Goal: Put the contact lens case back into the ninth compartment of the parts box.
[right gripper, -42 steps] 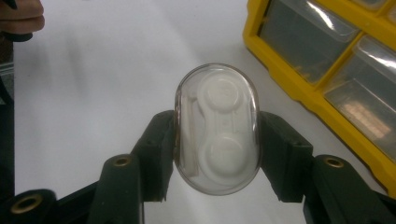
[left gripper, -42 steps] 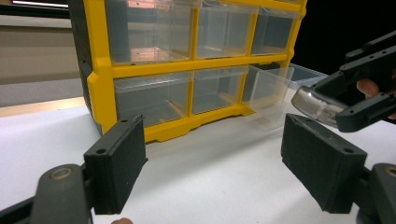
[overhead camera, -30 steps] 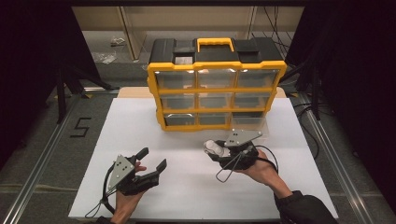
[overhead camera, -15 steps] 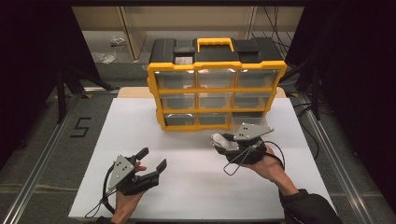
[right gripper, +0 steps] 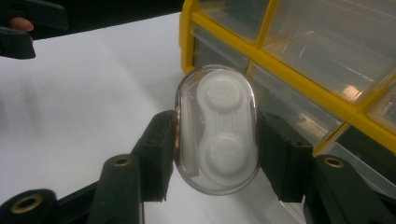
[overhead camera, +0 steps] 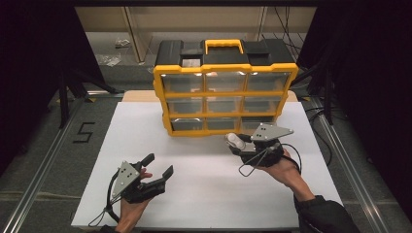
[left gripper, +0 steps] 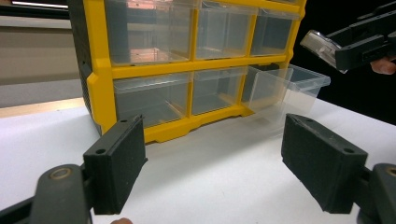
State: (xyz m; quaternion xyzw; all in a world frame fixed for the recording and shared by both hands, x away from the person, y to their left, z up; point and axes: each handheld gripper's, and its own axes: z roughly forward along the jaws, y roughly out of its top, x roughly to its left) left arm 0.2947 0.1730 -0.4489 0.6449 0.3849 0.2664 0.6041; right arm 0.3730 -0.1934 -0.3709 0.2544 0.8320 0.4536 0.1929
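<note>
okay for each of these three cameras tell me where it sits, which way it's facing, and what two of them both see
High view: above the person's side, facing forward and down on the white table; both forearms, left gripper, right gripper.
Left gripper view: rides that gripper, facing the yellow drawer cabinet between open jaws.
Right gripper view: looks along jaws clamping a clear oval case.
Shared: both gripper views show the cabinet.

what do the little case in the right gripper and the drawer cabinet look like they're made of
Case: apparently clear glossy plastic shell over a white moulded insert; you see through it. Cabinet: likely yellow and black hard plastic frame with see-through plastic drawers that show reflections.
</note>
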